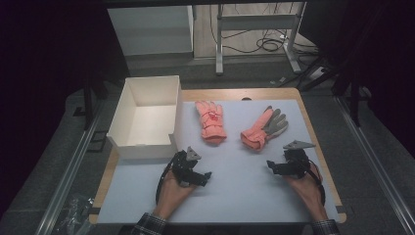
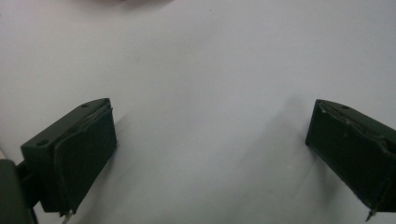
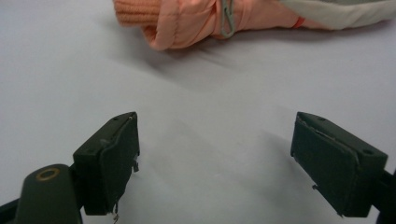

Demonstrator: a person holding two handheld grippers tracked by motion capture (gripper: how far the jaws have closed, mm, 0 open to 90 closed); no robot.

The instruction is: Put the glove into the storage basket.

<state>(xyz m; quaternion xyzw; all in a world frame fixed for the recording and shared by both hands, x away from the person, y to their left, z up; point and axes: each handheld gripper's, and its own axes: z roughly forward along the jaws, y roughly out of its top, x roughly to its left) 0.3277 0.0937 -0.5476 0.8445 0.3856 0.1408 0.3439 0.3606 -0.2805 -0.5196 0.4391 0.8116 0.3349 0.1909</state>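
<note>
Two salmon-pink gloves lie on the white mat [image 1: 235,186]. The left glove [image 1: 211,121] lies back up, fingers pointing away. The right glove [image 1: 264,128] lies palm up with a grey palm, cuff toward me; in the right gripper view this glove [image 3: 210,16] lies just ahead of the jaws. My left gripper [image 1: 204,177] rests low on the mat below the left glove, open and empty [image 2: 210,144]. My right gripper [image 1: 272,167] stands open near the right glove's cuff, nothing between its jaws [image 3: 215,154].
An empty white cardboard box [image 1: 147,116] sits at the mat's left edge, beside the left glove. The wooden table edge [image 1: 318,147] runs along the right. Table legs and cables lie on the floor beyond.
</note>
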